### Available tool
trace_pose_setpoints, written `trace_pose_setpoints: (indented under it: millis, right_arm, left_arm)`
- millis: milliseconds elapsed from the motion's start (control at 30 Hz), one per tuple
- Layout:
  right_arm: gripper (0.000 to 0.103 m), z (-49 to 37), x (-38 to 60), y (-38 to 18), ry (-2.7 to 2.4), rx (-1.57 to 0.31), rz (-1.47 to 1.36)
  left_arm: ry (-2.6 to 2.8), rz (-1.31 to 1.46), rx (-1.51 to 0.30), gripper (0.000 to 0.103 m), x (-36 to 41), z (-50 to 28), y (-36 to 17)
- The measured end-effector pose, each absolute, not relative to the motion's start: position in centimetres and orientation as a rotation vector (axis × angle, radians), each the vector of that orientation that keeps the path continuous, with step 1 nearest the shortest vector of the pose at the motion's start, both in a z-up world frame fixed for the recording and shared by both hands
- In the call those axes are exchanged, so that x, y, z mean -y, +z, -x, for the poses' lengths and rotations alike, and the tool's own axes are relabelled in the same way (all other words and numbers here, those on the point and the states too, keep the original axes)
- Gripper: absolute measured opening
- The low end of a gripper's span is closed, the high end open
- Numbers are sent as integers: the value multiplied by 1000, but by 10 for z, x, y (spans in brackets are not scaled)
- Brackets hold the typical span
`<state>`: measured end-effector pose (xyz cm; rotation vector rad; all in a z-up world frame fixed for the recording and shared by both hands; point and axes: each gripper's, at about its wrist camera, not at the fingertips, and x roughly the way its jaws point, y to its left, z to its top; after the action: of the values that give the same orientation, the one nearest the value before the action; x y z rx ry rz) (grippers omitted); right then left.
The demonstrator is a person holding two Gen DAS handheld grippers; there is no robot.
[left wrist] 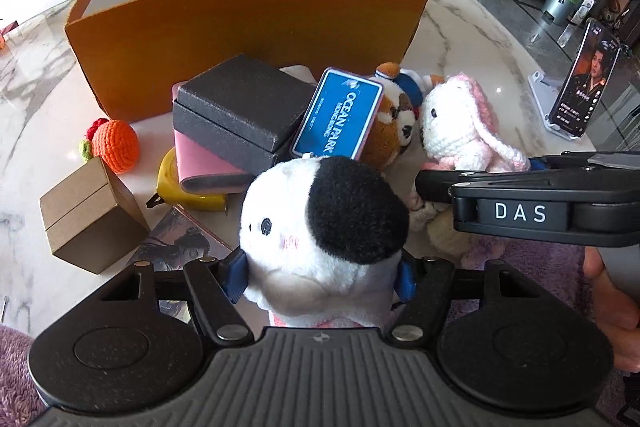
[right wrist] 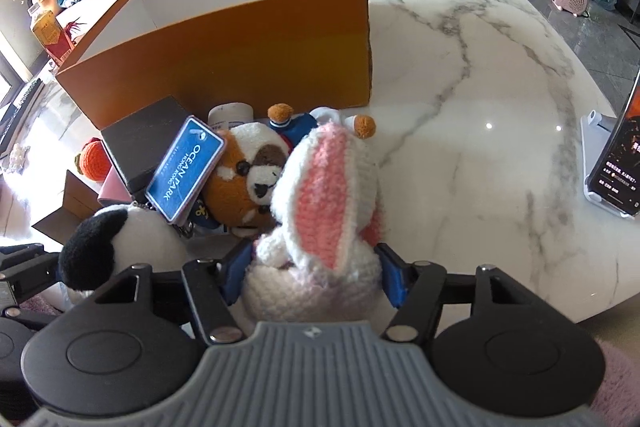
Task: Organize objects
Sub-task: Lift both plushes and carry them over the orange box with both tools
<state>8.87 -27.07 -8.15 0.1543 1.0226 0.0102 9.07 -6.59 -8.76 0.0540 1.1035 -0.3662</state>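
A white plush with a black ear patch (left wrist: 320,227) sits between the blue pads (left wrist: 237,278) of my left gripper (left wrist: 321,279), which touch both of its sides. A crocheted white and pink bunny (right wrist: 324,211) sits the same way in my right gripper (right wrist: 314,277), pads (right wrist: 394,281) against its body. Both toys rest low over the marble table (right wrist: 480,107). A red-panda plush (right wrist: 244,183) with a blue Ocean Park tag (right wrist: 184,171) lies just behind them. The open orange box (left wrist: 248,27) stands further back.
Left of the toys lie stacked black boxes (left wrist: 240,107), a pink wallet (left wrist: 204,163), a yellow tape measure (left wrist: 172,183), a crocheted orange (left wrist: 116,147) and a brown cardboard box (left wrist: 84,223). A phone on a stand (left wrist: 580,87) is at the right.
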Motion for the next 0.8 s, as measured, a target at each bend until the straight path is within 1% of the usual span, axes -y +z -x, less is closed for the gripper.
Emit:
trace_pose_setpoints:
  millis: [233,400,633,800]
  right_arm:
    - [66,-68,270,-32,20,-909,-137]
    - [66,-78,266,10,85,-821,-130]
    - [66,-126,253,59,194,-714,-148]
    - [66,-186,245,67,256,-727,-229]
  left_arm:
    - [-410,33,-1035,79,48,-84,-40]
    - [-407,66,-931,79,49,-107,-3]
    - [-375,100,-852,79,23,-163,38]
    - [-350,95,-846,79,19,-219,44]
